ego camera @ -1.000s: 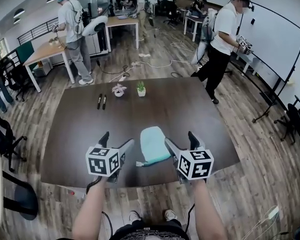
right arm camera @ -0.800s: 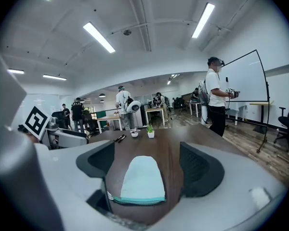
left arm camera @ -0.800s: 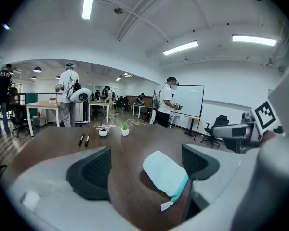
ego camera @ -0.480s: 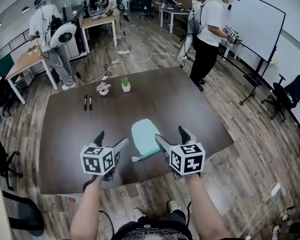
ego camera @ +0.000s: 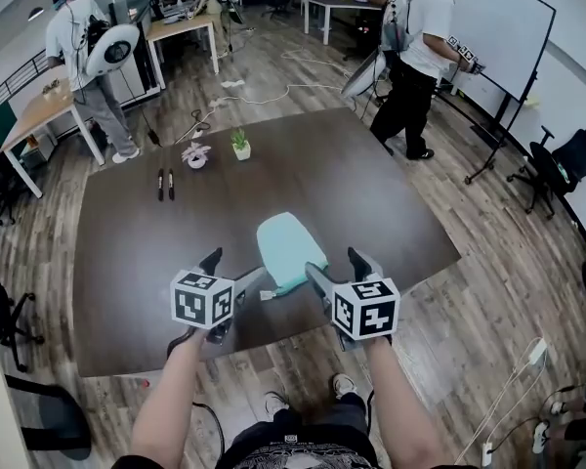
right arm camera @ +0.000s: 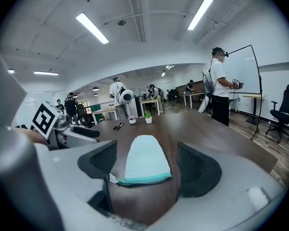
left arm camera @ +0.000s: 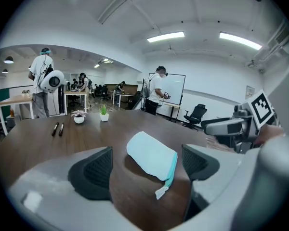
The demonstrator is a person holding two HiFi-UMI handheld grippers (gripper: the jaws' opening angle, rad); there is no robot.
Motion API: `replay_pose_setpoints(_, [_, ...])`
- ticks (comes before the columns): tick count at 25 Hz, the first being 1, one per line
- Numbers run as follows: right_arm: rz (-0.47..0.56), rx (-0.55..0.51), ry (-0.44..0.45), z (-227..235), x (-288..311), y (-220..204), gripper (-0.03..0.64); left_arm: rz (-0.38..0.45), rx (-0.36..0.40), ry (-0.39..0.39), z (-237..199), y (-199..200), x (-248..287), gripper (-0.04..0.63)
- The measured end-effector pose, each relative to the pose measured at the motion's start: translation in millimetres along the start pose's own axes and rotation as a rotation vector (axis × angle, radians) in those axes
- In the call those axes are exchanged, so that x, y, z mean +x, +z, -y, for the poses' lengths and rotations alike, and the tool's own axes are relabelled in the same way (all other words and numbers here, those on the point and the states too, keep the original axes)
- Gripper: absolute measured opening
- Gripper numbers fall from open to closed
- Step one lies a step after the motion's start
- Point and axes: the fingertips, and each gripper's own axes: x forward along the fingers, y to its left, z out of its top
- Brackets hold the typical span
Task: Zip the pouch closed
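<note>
- An open office with a wood floor (ego camera: 527, 291); a dark brown table (ego camera: 117, 262) fills the middle of the head view, with desks and people behind it at the top.
- Upper left: a person (ego camera: 76, 42) stands by a desk (ego camera: 34, 115), a round white object on their back.
- Left of centre on the table's far side: two pens (ego camera: 165, 185) lie side by side.
- Just right of them: two small potted plants, one pinkish (ego camera: 196, 154) and one green (ego camera: 240, 145).
- Lower left of centre: the left gripper (ego camera: 236, 265) is above the table's near edge. Its jaws stand wide apart and grip nothing. In its own view the pouch's near corner shows between them, clear of both pads.
- Centre: the pouch (ego camera: 288, 247), pale blue, lies flat on the table between the two grippers. Its teal zip runs along the near end, and a white tab (ego camera: 266, 294) sticks out at the near left corner.
- Lower right of centre: the right gripper (ego camera: 333, 262) is just beside the pouch's near right corner. Its jaws are wide but closing. In its own view the zip end lies between them, touching neither pad.
- Upper right: a person (ego camera: 420, 57) in a white top stands near a whiteboard (ego camera: 508, 37).
- Far right: an office chair (ego camera: 571, 159).
</note>
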Motion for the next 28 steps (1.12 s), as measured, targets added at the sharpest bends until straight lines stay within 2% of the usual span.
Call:
replay_pose_setpoints(5, [-0.032, 0.018, -0.009, -5.3, 5.0, -22.6, 0.368, -0.073, 0.011, -0.094, 12.1, -27.3, 15.9, 0.463])
replay_pose_setpoints(11, [-0.057, 0.048, -0.008, -17.2, 9.3, -43.9, 0.356, -0.173, 0.075, -0.201, 24.4, -63.9, 26.0, 0.442])
replay_pose_setpoints(18, [-0.084, 0.061, -0.025, -20.9, 5.9, -65.5, 0.351, -0.266, 0.106, -0.258, 17.9, -99.7, 36.8, 0.305])
replay_pose_setpoints(21, [-0.097, 0.07, -0.032, -18.8, 5.1, -73.9, 0.35, -0.3, 0.122, -0.289, 17.8, -110.5, 43.2, 0.293])
replay_pose_setpoints(28, [-0.123, 0.086, -0.055, -11.5, 2.9, -89.4, 0.348, -0.331, 0.152, -0.383, 22.8, -119.6, 52.5, 0.201])
